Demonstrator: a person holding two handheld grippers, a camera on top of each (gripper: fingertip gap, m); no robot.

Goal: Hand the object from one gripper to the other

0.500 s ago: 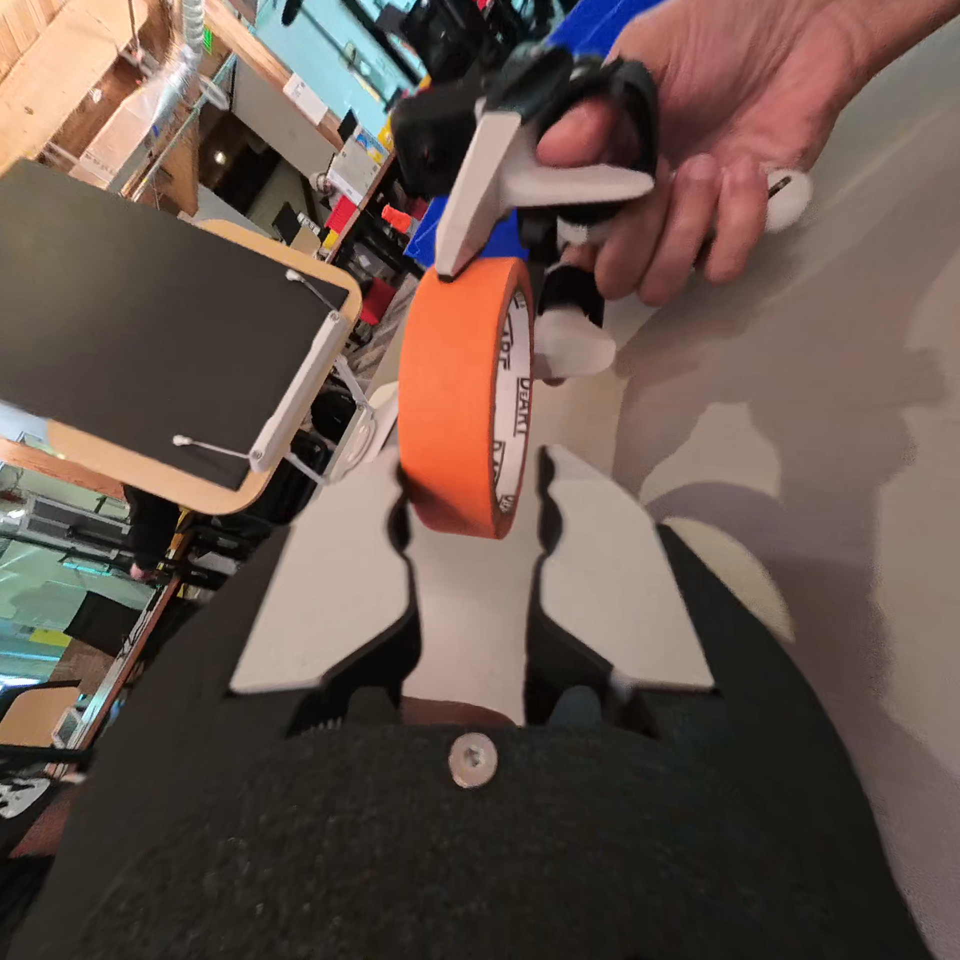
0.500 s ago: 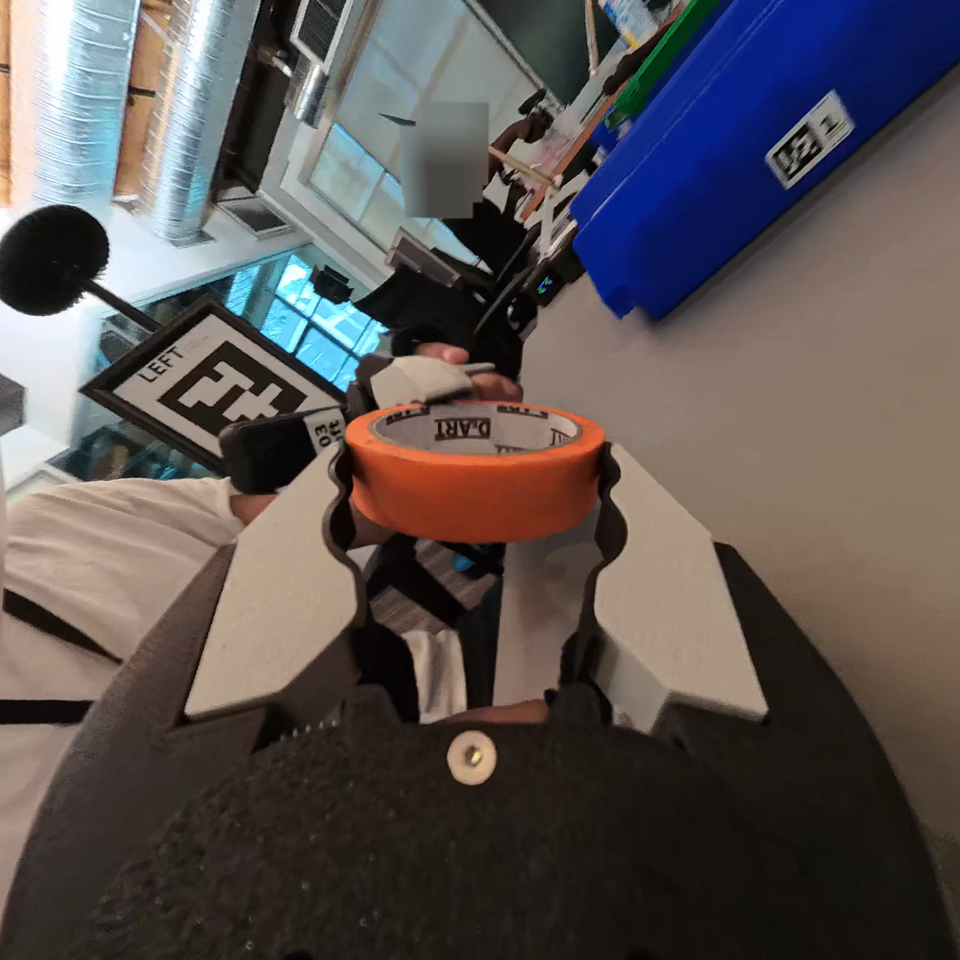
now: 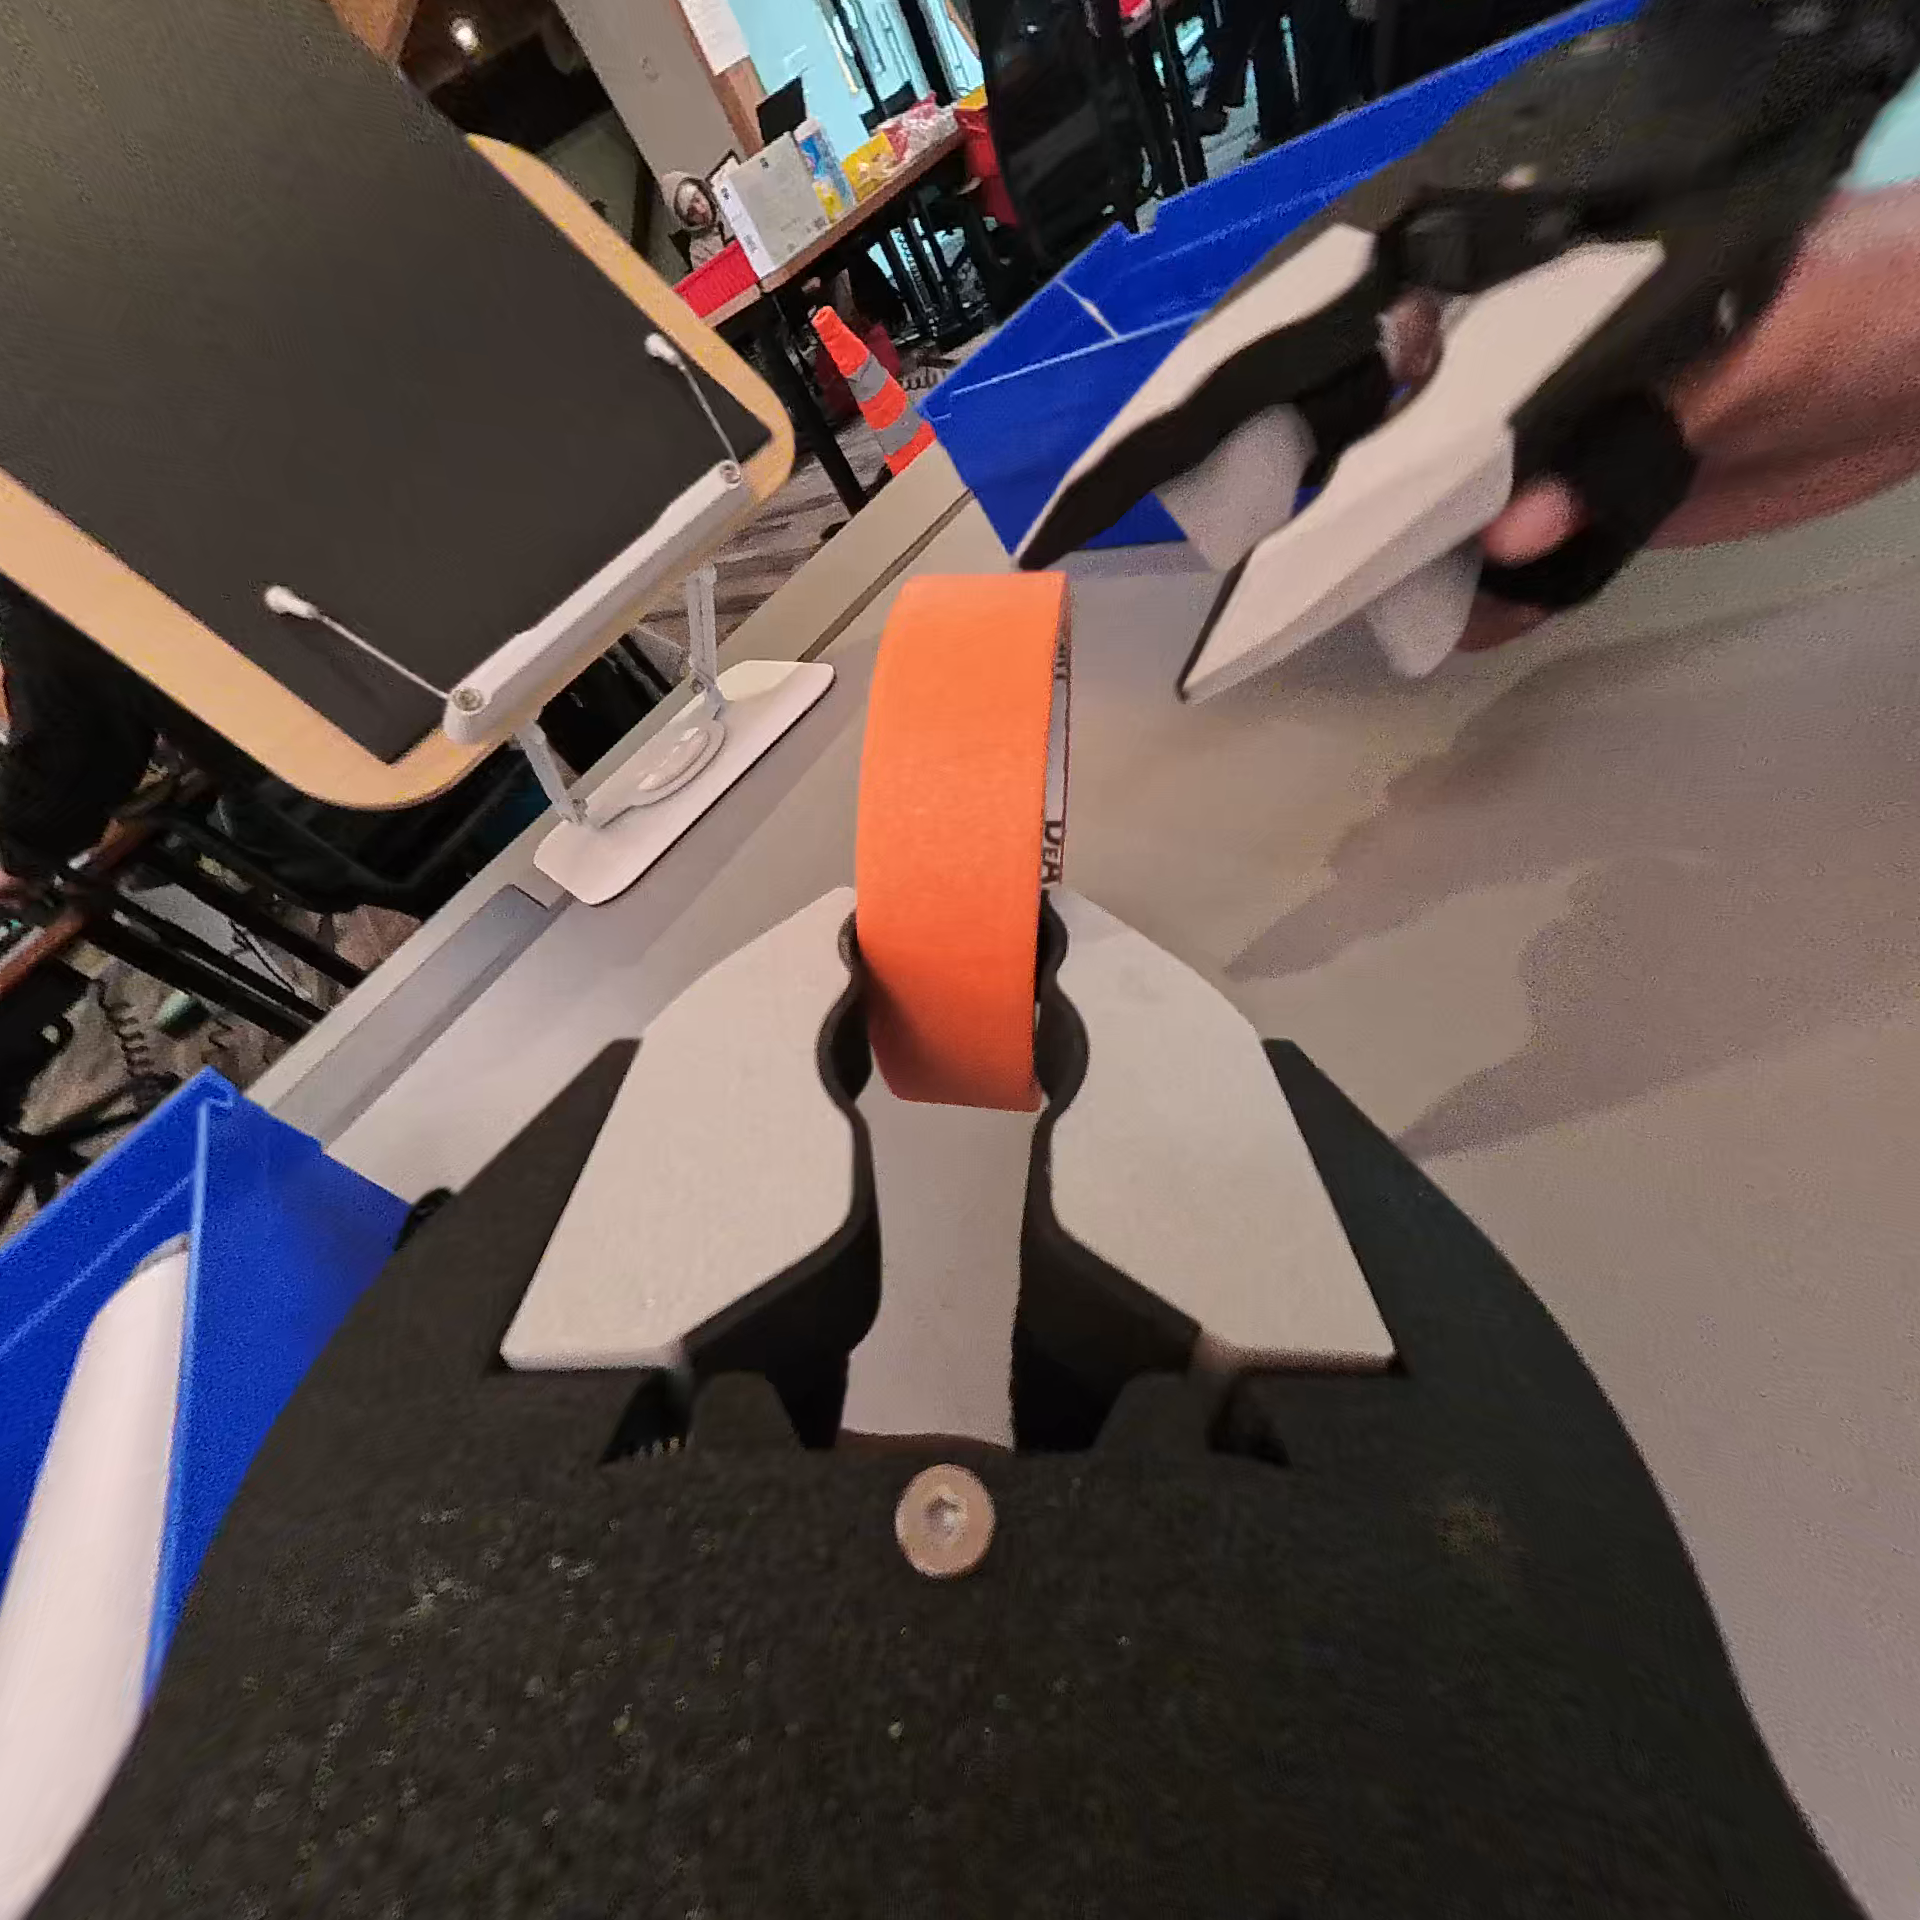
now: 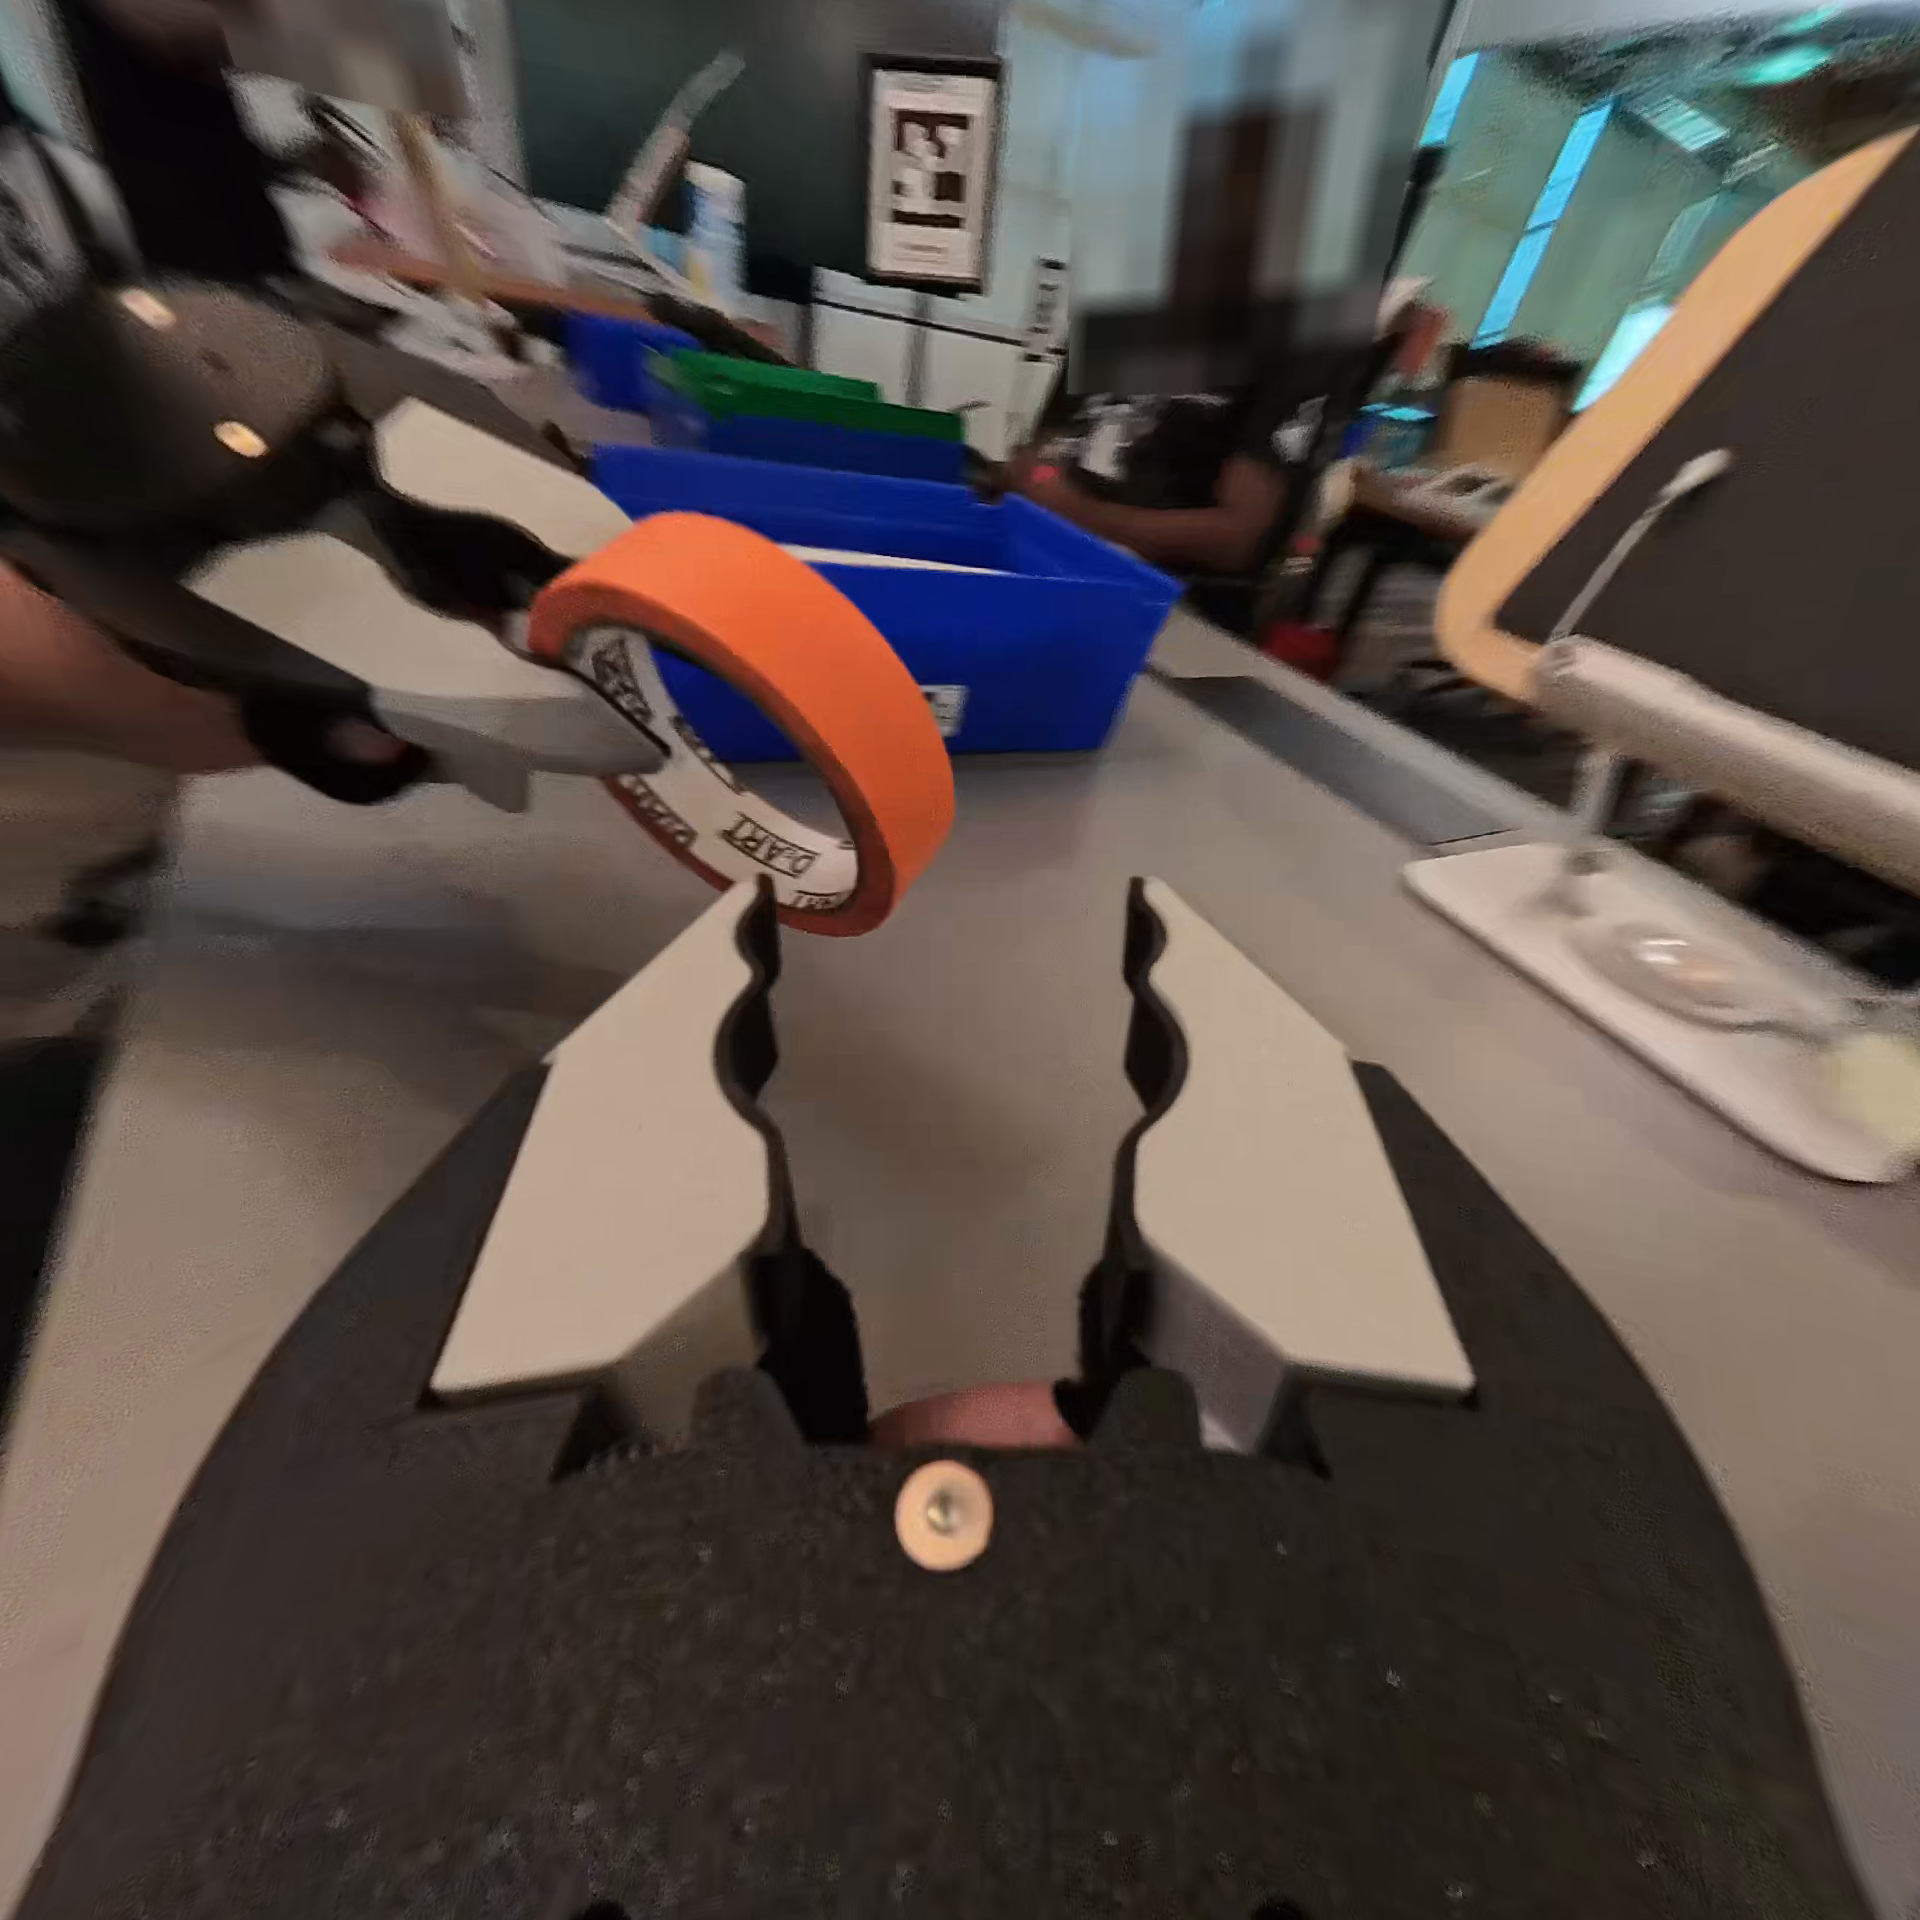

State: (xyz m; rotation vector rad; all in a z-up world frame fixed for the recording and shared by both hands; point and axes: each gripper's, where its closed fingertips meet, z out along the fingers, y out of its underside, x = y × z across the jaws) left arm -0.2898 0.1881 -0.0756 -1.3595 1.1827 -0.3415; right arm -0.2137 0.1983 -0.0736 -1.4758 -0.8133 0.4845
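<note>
**Tape Roll Passed to the Left Gripper**

Half a second earlier the right gripper was pinching the orange tape roll and the left one stood open around it; now that had switched. The left gripper (image 3: 951, 966) was squeezed onto the orange tape roll (image 3: 961, 831), one finger on each flat side, and the roll stood on edge, up in the air above the grey table (image 3: 1558, 1039). From the right wrist view the same roll (image 4: 774, 665) hung out to the left, with one finger (image 4: 499, 717) of the left gripper poking through its white middle hole.

The right gripper (image 4: 951, 894) had let go. Its two fingers were apart with nothing between them. Its left fingertip seemed to sit just beside the bottom edge of the roll, but the picture was blurry there, so touching or not was hard to say. In the left wrist view the right gripper (image 3: 1112, 623) was up and to the right of the roll, held by a hand (image 3: 1787, 436).

A blue bin (image 4: 935, 623) sat on the table behind the roll. A black board with a wooden rim (image 3: 312, 416) stood on a white stand (image 3: 665, 790) near the table's edge.
</note>
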